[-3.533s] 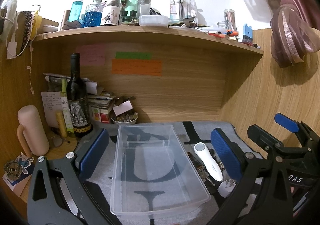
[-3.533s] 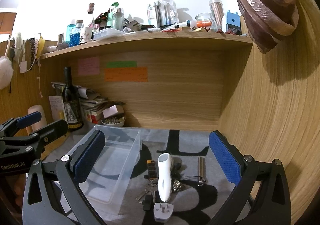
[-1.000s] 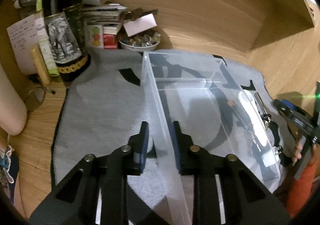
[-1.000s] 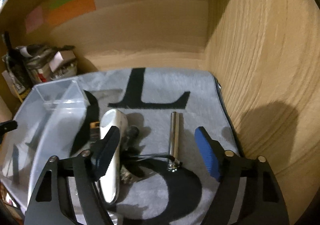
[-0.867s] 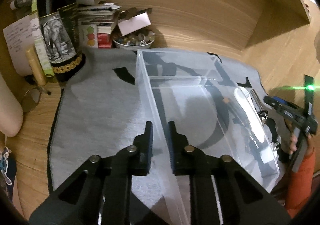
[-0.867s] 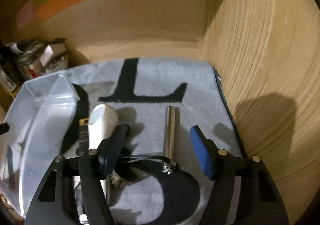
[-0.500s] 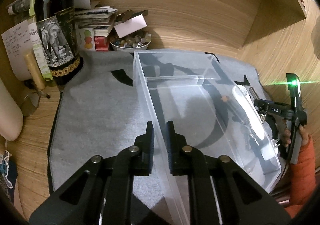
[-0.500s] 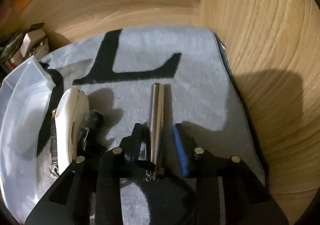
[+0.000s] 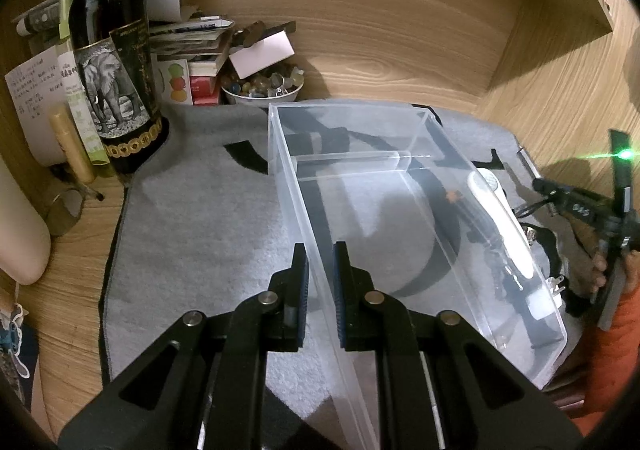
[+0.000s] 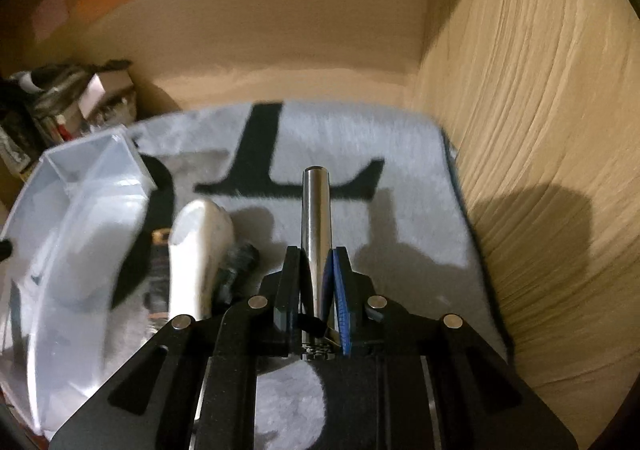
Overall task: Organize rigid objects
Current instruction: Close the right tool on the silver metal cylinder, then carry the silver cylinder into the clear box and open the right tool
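A clear plastic bin (image 9: 400, 209) stands on the grey mat; my left gripper (image 9: 320, 250) is shut on its left wall. My right gripper (image 10: 316, 254) is shut on a silver metal cylinder (image 10: 315, 209) that points away from me over the mat. A white handheld device (image 10: 196, 250) lies left of it with dark keys and a small black part (image 10: 236, 262) beside it. The bin also shows at the left of the right wrist view (image 10: 76, 234). The right gripper appears at the far right of the left wrist view (image 9: 580, 205).
A wine bottle (image 9: 112, 61), a stack of books and papers (image 9: 188, 45) and a bowl of small stones (image 9: 260, 85) stand at the back left. A pale cylinder (image 9: 16, 234) stands at the left edge. A wooden wall (image 10: 540, 169) rises close on the right.
My right gripper closed on the silver cylinder and lifted it slightly. My left gripper stayed shut on the bin wall, hardly moving.
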Demonstrator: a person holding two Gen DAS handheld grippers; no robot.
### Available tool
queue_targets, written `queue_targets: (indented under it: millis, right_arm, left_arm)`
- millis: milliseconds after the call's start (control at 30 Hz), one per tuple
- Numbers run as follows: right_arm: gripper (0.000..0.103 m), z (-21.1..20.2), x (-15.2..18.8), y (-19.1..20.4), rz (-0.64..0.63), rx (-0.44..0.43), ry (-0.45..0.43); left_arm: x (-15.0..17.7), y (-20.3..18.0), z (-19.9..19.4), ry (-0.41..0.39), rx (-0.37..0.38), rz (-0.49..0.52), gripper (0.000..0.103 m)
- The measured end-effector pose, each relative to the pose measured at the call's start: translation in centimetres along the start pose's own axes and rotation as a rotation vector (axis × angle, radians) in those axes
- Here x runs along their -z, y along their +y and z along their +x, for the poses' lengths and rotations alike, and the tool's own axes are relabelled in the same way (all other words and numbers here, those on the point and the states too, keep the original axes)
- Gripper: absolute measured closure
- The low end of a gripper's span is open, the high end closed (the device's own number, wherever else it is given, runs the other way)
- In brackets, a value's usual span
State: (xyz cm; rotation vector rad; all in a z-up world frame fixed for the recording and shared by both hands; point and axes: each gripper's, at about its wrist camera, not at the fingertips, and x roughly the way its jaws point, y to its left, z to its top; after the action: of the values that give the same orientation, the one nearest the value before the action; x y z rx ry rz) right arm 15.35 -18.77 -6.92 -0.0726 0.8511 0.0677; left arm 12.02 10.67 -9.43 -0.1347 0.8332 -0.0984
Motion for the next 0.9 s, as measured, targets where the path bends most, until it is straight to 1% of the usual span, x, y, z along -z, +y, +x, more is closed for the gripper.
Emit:
queue_targets:
  millis: [200,367,467,700,767,900]
  right_arm:
    - [0.089,-3.6,-1.0,2.0,-0.020,-0.047,-0.108]
    - [0.089,-5.1,-2.3,4.2,-0.061,-0.070,-0.170]
    - [0.089,-6.1,-3.1,5.3,-0.072,-0.100,-0.201]
    - [0.089,-7.4,-4.6,8.4,-0.126,-0.168,-0.242]
    - [0.089,-7.3,-4.9,9.8,-0.137,-0.209,-0.240]
    - [0.089,-6.6,-5.1,12.7,-0.178,-0.259,-0.223]
  left_arm:
    - [-0.1,-0.3,0.2,-0.014,-0.018,0.011,0.091]
    - [-0.2,-0.3,0.3,-0.010,-0.016,0.018,0.091]
    - [-0.1,-0.3,0.2,-0.012,-0.018,0.016,0.091]
    - [0.0,-0.2,0.2,-0.016,-0.003,0.001,0.091]
    - [0.0,-0.1,0.2,-0.015,0.001,0.000,0.091]
    - [0.0,0.2,0.2,-0.009,0.020,-0.012,0.091]
